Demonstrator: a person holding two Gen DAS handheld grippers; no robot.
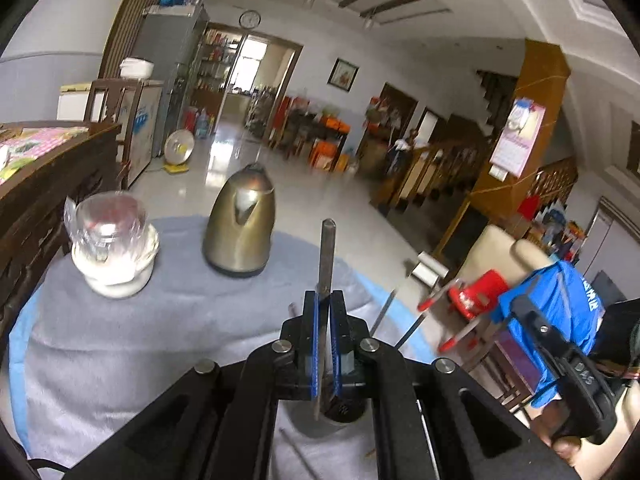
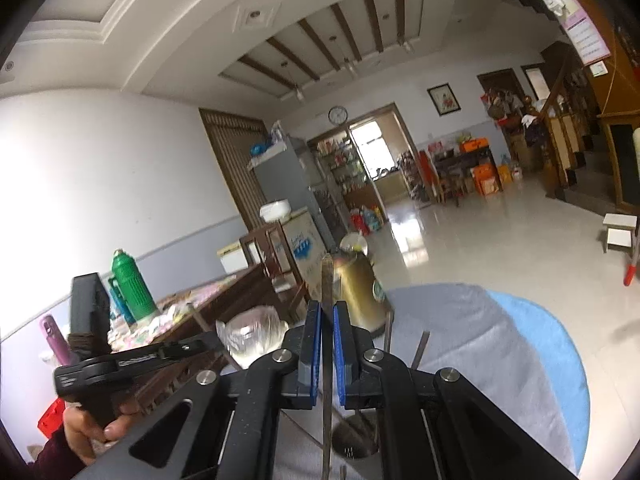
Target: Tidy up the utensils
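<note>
two grippers, left gripper (image 1: 325,300) and right gripper (image 2: 327,312), each clamp a metal utensil above the kettle (image 1: 240,228) table; only the right view shows the green flask (image 2: 130,284) beyond.

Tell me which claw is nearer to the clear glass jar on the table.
Left. The left claw has the glass jar ahead on its left; the right claw is farther right, beyond the left one.

Left hand-held gripper (image 1: 328,300) clamped on an upright metal utensil handle (image 1: 327,256), dark holder (image 1: 344,412) beneath, grey-clothed bench (image 1: 120,340), brass-coloured kettle (image 1: 240,228), glass-lidded white jar (image 1: 114,248) left of it
</note>
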